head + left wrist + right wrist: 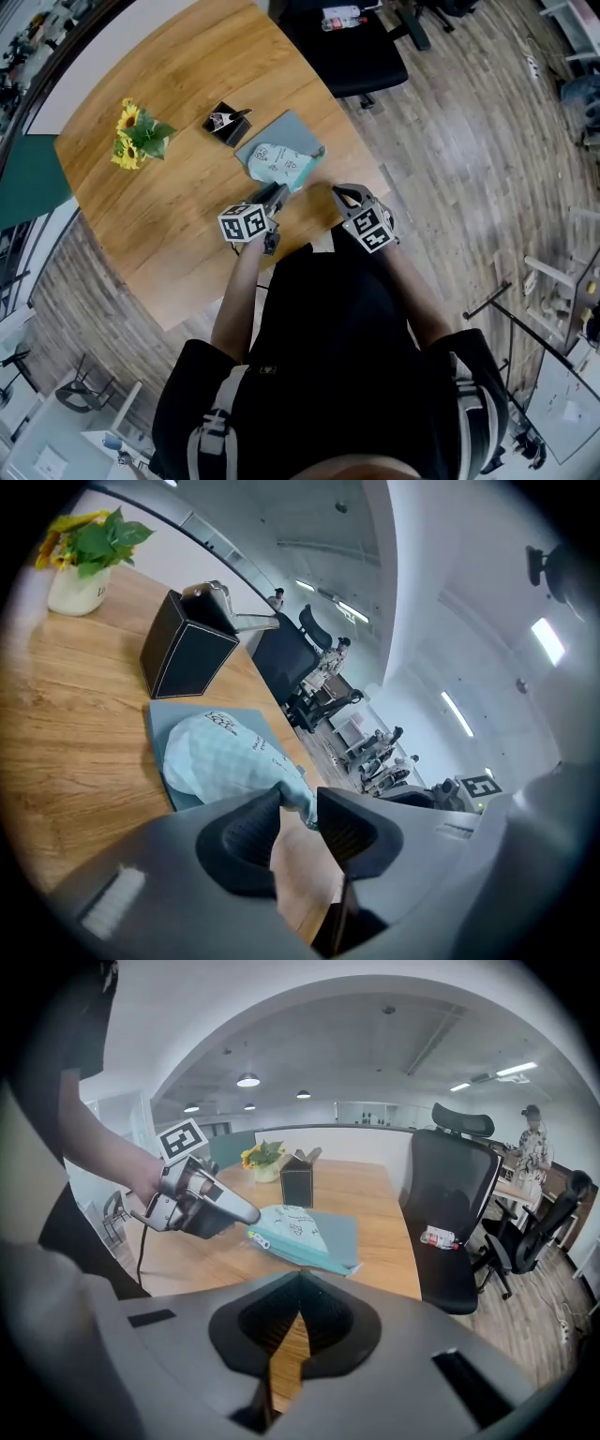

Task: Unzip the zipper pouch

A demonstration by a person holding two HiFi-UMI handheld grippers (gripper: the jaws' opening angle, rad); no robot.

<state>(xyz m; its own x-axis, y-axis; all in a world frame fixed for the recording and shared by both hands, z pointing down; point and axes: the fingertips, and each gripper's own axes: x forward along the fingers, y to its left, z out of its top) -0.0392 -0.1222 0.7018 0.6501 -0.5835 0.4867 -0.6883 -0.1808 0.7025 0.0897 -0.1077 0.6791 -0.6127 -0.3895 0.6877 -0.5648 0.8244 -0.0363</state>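
— Where are we finding the pale mint quilted zipper pouch (281, 161)?

— It is lying on a flat grey-blue pad (298, 127) on the wooden table (159, 220), zipper end turned toward us, so we are reaching it easily.

— What are we doing with the left gripper (279, 192)?

— We are holding its jaws spread and unclenched around the pouch's near corner, probably to pin that end. The right gripper (336, 192) is hovering at the table's edge, clenched on nothing, likely saved for the small zipper pull (258, 1238).
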